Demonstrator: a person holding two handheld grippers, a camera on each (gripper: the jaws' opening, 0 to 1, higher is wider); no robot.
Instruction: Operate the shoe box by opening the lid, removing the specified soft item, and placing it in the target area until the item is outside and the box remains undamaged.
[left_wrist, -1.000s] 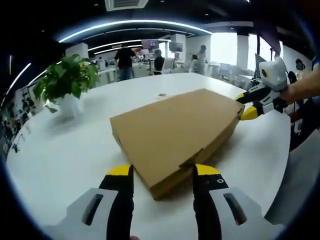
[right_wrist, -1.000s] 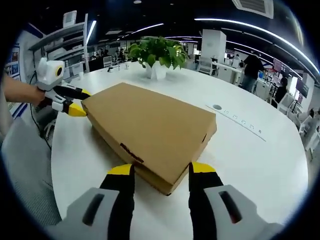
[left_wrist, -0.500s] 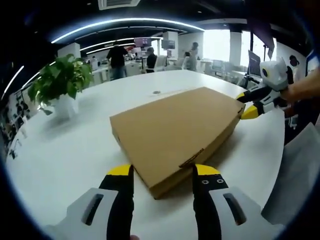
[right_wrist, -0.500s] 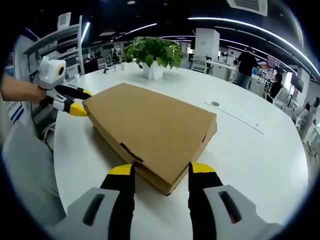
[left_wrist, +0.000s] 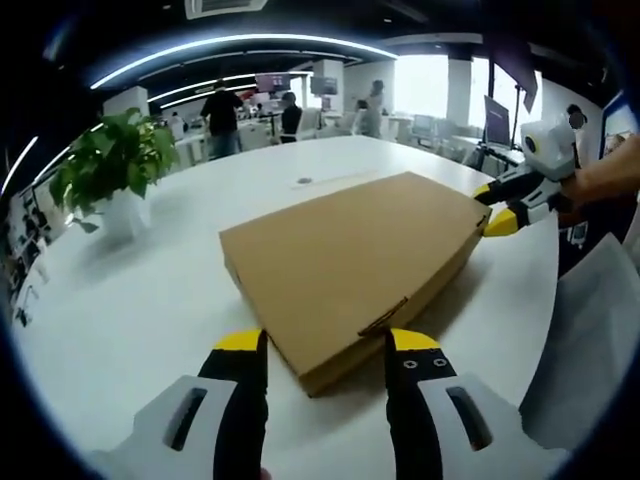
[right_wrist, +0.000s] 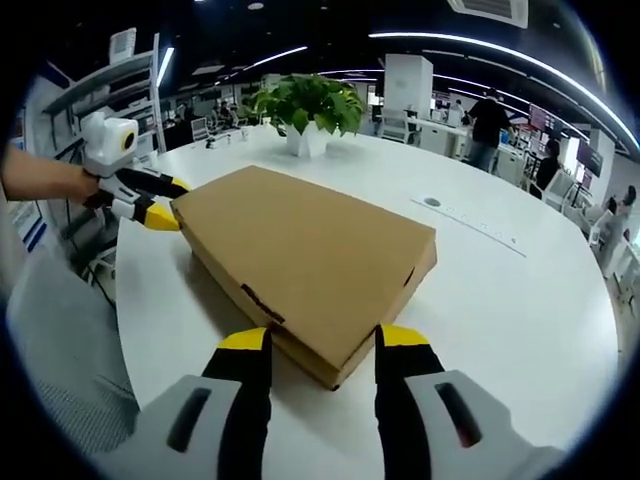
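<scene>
We judge the task to be at its very start. The shoe box (left_wrist: 352, 268) lies flat on the white bench (left_wrist: 130, 300) with its lid fully down, so the lid is not yet opened, the soft item is not yet removed, and nothing has been placed in a target area. We cannot see the soft item; we judge it to be inside the closed box. We cannot identify a marked target area on the bench.

We hold the left gripper (left_wrist: 326, 343) at one corner of the box. Its jaws stand apart, one on each side of that corner, and the box edge sits between the yellow tips. We cannot tell whether the tips touch the cardboard. In the right gripper view the same gripper (right_wrist: 158, 202) appears at the far left corner of the box, held by a hand (right_wrist: 70, 186), with its yellow tips level with the lid edge.

We hold the right gripper (right_wrist: 321, 338) at the opposite corner in the same way: jaws apart, straddling the corner, gripping nothing. In the left gripper view it (left_wrist: 498, 207) sits at the far right corner, tips at the lid edge.

Both grippers point inward along the bench surface, low and nearly level with the box.

Beyond the jaws, past the box, stands a potted plant (right_wrist: 308, 108) in a white pot, well apart from the box. People stand in the office space further behind.

We judge the remaining work to be the whole sequence: lift the lid, extract the item, set it down, keep the box intact.
</scene>
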